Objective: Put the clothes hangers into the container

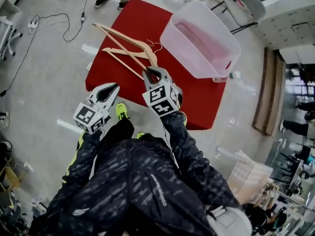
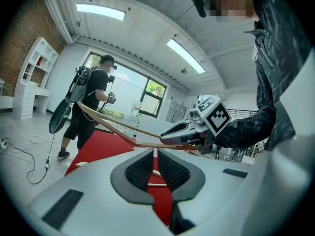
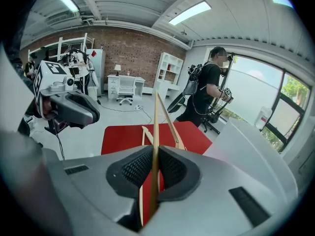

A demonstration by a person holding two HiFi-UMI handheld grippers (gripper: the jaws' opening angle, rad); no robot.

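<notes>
The right tool (image 1: 151,74) pinches a pale, thin-barred wooden hanger (image 1: 127,37), while the left tool (image 1: 113,87) is closed on nothing.

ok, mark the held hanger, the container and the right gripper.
held hanger (image 3: 156,127), right gripper view, bar above the jaws.
container (image 1: 183,53), head view, near side wall.
right gripper (image 1: 149,73), head view, between its fingertips.

Brick wall (image 3: 133,48), white shelves (image 3: 170,69), grey floor (image 1: 47,85)
</notes>
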